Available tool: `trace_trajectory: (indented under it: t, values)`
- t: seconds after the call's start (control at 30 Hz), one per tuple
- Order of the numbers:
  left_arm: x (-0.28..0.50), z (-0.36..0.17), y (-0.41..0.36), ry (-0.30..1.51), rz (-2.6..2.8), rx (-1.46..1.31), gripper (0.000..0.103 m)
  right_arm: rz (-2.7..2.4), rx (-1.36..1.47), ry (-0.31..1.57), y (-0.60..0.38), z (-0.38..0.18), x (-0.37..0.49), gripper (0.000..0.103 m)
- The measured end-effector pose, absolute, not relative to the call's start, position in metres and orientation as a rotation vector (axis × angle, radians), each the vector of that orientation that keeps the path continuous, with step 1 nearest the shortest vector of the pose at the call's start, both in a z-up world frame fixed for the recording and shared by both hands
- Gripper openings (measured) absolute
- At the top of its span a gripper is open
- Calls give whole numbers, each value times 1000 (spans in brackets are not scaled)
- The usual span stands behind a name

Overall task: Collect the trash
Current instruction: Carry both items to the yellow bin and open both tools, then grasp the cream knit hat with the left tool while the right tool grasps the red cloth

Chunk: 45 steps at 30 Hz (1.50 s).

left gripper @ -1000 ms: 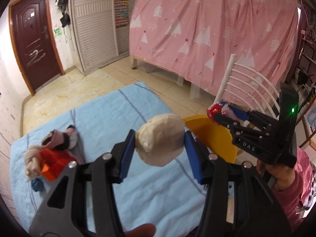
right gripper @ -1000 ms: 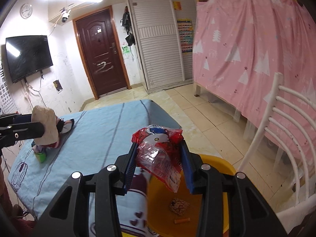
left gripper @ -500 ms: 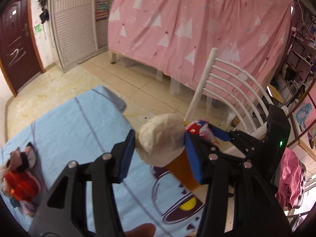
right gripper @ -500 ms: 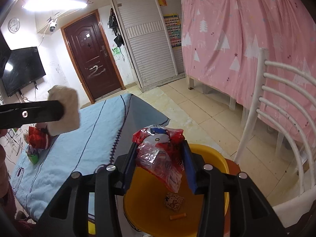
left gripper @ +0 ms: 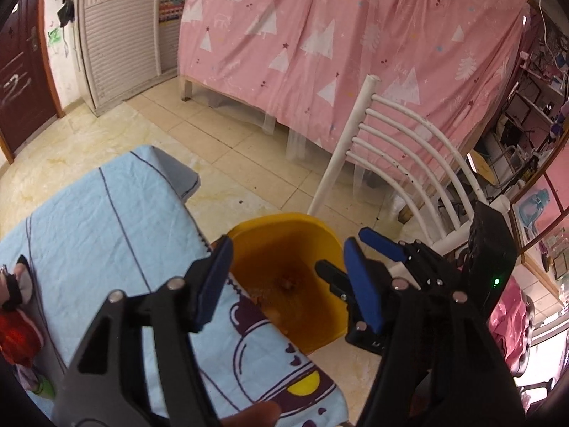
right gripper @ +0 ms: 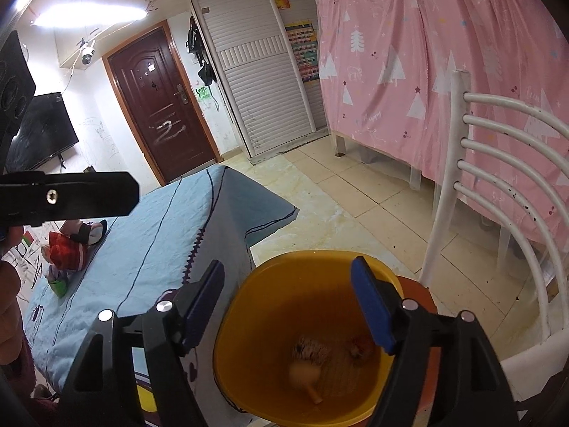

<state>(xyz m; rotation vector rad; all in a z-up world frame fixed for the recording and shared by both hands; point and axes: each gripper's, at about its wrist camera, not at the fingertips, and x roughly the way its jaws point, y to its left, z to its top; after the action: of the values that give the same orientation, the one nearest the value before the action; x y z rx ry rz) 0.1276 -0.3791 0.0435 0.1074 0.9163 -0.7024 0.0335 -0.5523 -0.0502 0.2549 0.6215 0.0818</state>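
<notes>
A yellow bin (right gripper: 245,295) stands on the floor beside the blue-covered table (left gripper: 106,220). My right gripper (right gripper: 287,267) hangs straight over the bin. Its jaws are opening and nothing is between them. Blurred trash lies at the bin's bottom: a cream wad (right gripper: 302,373) and crumpled wrappers (right gripper: 316,348). My left gripper (left gripper: 288,252) is also above the bin (left gripper: 281,220), jaws opening and empty. The right gripper's fingers (left gripper: 384,245) show close beside it on the right. One black finger of the left gripper (right gripper: 71,195) crosses the right wrist view at the left.
A white slatted chair (left gripper: 409,149) stands just behind the bin, with a pink curtain (left gripper: 355,35) beyond. A red doll (right gripper: 67,252) and a small green cup (right gripper: 58,286) lie at the table's far left. A brown door (right gripper: 160,106) is at the back.
The left gripper carried the cream wad from over the table to the bin and let it go. The right gripper released the red wrapper. Both jaws opened, and both items are now in the bin.
</notes>
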Motion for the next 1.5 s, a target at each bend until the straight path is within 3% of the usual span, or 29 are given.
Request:
trace_trajectory:
  t: [0.1,0.17,0.37,0.5,0.93,1.5]
  values:
    - [130,52,-363,901,-689,80,63,95,232,620,-544,-43,36,67]
    - [131,59,-350,886,-668,51,72,107,212,617,-534,-37,38,68]
    - [133,79,-298,835,-604,-13,73,149,160,609,-496,-16,51,68]
    - [131,88,-262,806,-548,-36,80,194,119,610,-465,-6,61,69]
    - [131,95,-137,747,-347,-81,81,408,9,629,-343,13,82,69]
    - [148,57,-28,826,-203,-171,81,599,-72,691,-234,9,95,69]
